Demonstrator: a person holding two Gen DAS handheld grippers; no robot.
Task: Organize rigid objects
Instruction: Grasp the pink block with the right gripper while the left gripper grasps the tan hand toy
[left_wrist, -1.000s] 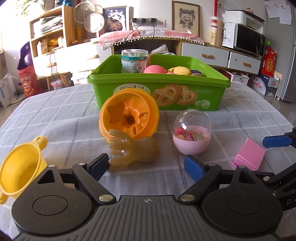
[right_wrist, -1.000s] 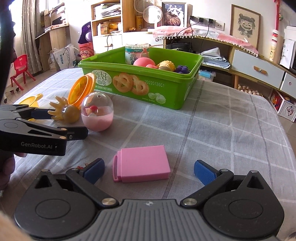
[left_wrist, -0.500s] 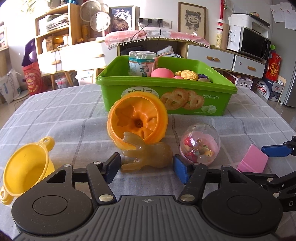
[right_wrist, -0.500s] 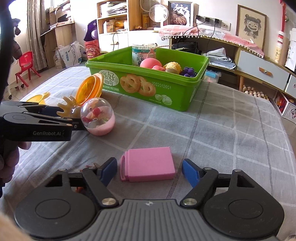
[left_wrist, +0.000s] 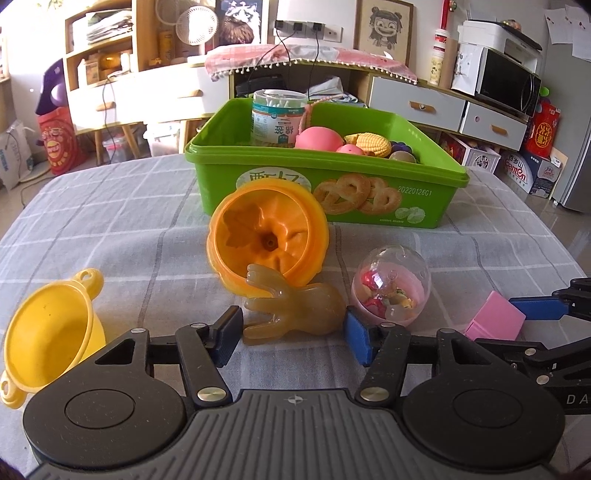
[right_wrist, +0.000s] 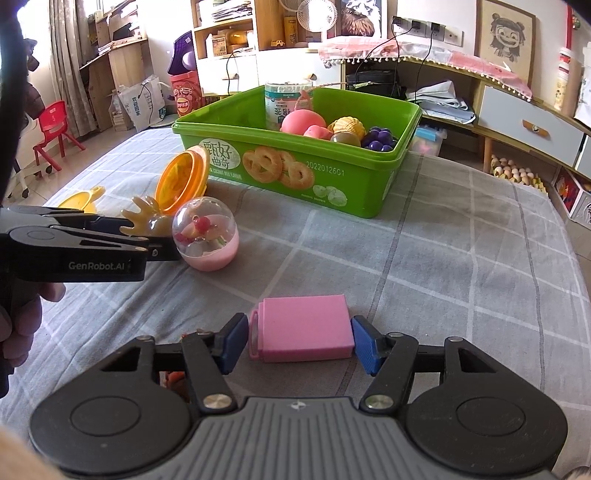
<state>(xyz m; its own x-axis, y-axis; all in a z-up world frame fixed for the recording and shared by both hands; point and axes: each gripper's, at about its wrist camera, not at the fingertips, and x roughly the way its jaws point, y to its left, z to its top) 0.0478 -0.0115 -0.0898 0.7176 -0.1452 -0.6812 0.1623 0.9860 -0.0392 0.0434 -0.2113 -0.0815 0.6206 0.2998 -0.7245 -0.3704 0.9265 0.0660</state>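
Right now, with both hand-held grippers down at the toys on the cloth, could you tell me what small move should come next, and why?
Probably finish closing first. The right hand-held gripper brackets the pink box and its jaws are closing, with slim gaps at the pads. The left hand-held gripper flanks the amber hand-shaped toy. Once gripped, lift toward the green bin.

Both grippers look the same: the left gripper (left_wrist: 293, 334) and right gripper (right_wrist: 299, 341) have matte black linkage arms, silver pivot screws, blue rubber pads, a ribbed grey base, and white "GenRobot.AI" lettering on the side.
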